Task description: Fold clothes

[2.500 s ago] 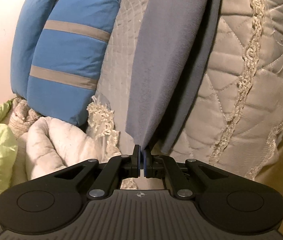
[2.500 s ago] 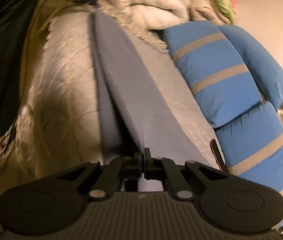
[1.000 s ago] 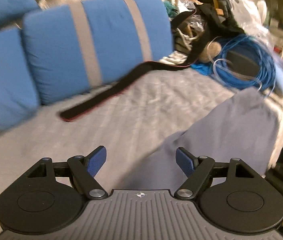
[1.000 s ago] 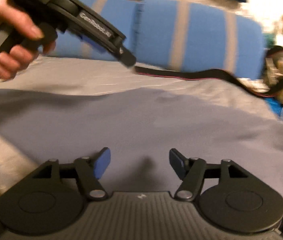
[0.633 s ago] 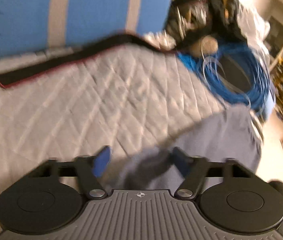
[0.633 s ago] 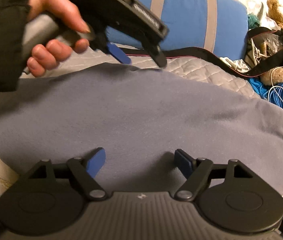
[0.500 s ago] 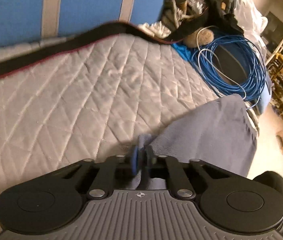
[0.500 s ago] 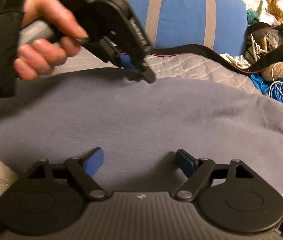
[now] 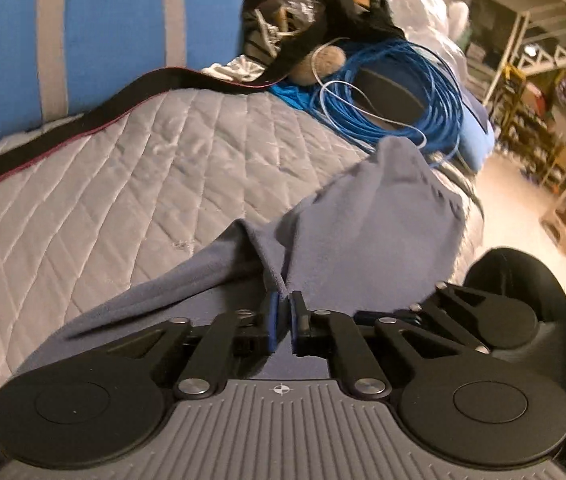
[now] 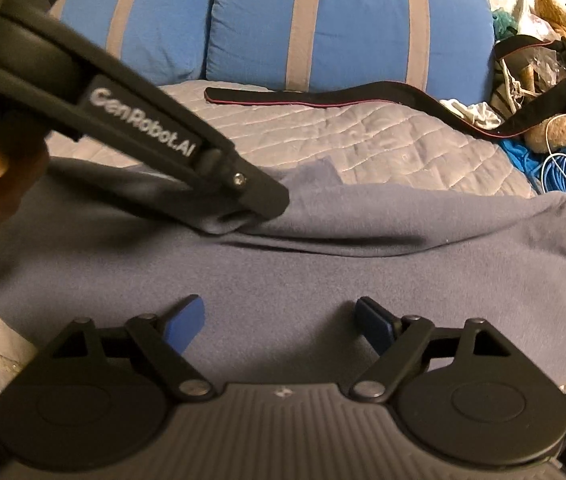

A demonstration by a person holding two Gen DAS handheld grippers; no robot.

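Where half a second ago it pinched the edge flat, the left gripper (image 9: 284, 322) now lifts a fold of the grey-blue cloth (image 9: 367, 240) off the quilted cover (image 9: 123, 184), jaws easing apart, pads still touching. Only the right wrist view shows the right gripper (image 10: 281, 320), spread wide over the cloth, holding nothing, plus a teddy bear (image 10: 559, 0).

The left gripper (image 9: 284, 307) is tilted downward, its jaws nearly together but opening, cloth pinched between them. The right gripper (image 10: 281, 318) is held spread wide, nothing gripped.
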